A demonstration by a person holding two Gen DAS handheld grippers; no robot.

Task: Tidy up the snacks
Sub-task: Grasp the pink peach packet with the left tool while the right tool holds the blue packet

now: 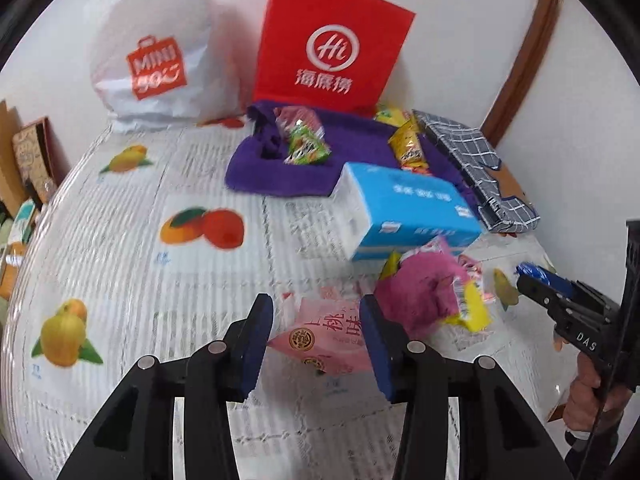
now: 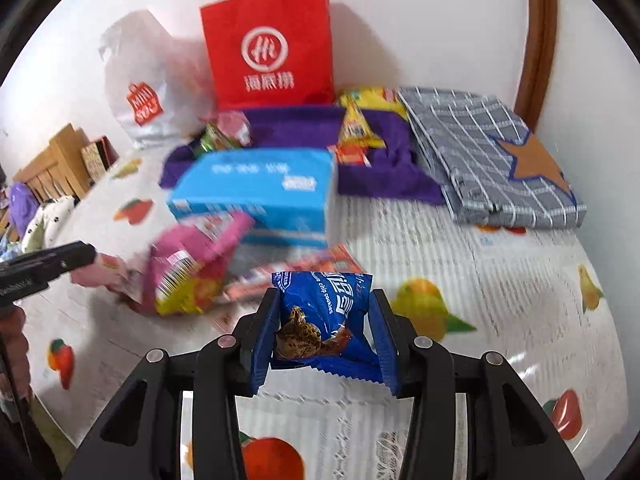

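Right hand-held gripper [image 2: 326, 334] clamped on blue "chip cookies" packet [image 2: 324, 312], left hand-held gripper [image 1: 316, 344] on pink packet [image 1: 320, 340].

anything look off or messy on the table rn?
Mostly the loose heap: the magenta packet and a yellow one lie crumpled against the blue tissue box, which sits skewed, partly on the purple towel. Both tools hold snacks cleanly: left tool the pink packet, right tool the blue cookie packet.

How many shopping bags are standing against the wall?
2. The white plastic bag stands at the left, and the red paper bag beside it, behind the purple cloth. Others may lie out of view.
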